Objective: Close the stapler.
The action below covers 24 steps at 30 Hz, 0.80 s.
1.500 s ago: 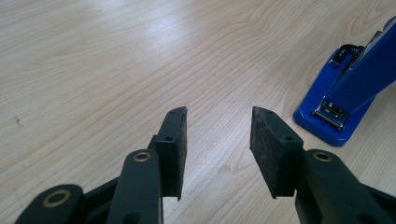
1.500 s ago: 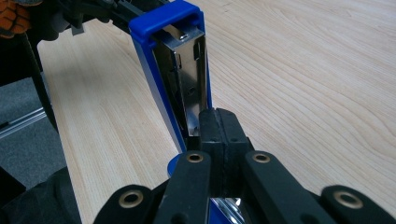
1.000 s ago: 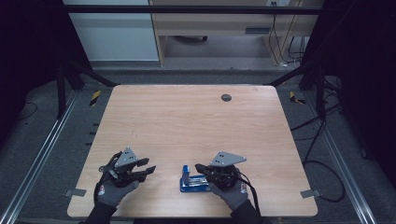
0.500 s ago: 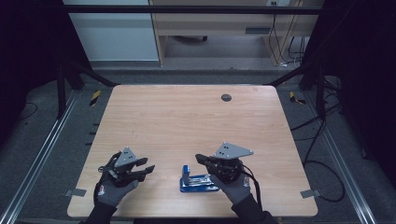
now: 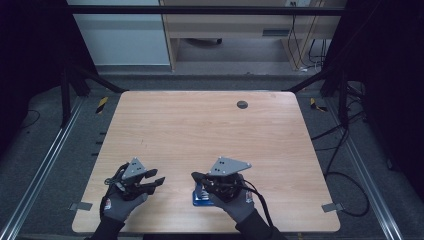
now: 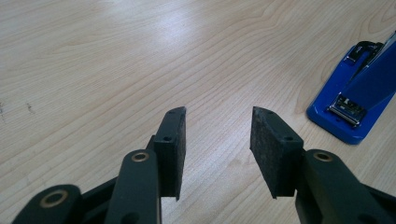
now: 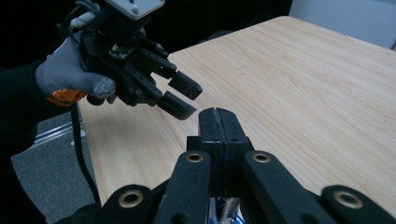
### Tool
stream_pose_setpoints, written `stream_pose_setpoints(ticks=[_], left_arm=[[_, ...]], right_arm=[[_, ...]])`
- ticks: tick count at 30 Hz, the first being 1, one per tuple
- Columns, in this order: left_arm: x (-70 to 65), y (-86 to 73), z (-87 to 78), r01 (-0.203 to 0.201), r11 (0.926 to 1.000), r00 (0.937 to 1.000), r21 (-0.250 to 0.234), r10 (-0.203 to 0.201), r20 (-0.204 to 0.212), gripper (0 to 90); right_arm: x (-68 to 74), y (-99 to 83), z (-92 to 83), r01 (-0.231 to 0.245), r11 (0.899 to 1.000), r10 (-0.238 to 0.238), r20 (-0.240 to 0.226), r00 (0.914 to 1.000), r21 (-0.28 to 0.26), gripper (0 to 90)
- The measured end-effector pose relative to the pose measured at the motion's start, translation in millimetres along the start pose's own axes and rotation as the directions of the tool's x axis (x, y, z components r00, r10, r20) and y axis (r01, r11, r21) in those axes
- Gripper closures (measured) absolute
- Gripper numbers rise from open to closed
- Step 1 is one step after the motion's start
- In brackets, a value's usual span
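right gripper (image 5: 199, 176) raised above blue stapler (image 5: 202, 196), jaws pressed together on nothing, aimed at left gripper (image 5: 156, 183). left gripper parked low over table (image 5: 200, 125), jaws apart and empty. stapler flat near table's front edge, just beside left gripper's tips, under right hand (image 5: 235, 200).

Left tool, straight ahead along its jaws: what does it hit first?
Probably bare table. The left tool stands open, pointing across the wood; the blue stapler lies to the right of that line. Depth is unclear.
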<state>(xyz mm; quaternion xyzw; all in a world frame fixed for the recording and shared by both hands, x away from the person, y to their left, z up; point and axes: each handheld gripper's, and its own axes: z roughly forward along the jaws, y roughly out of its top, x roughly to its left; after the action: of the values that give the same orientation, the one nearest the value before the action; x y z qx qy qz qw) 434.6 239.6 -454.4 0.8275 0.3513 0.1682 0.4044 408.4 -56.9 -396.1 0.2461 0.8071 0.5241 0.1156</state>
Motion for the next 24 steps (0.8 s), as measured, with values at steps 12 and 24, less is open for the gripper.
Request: stream_pose_setpoints(ticks=[12, 24], left_arm=[[-0.7, 0.1, 0.2, -0.002, 1.0, 1.0, 0.001, 0.002, 0.0, 55.9], [-1.8, 0.2, 1.4, -0.005, 1.0, 1.0, 0.004, 0.005, -0.001, 55.8]], right_arm=[[-3.2, -9.5, -4.9, -0.007, 1.0, 0.007, 0.021, 0.9998, 0.029, 90.0], [-24.9, -41.3, -28.8, -0.069, 0.996, 0.063, 0.084, 0.9944, 0.065, 90.0]])
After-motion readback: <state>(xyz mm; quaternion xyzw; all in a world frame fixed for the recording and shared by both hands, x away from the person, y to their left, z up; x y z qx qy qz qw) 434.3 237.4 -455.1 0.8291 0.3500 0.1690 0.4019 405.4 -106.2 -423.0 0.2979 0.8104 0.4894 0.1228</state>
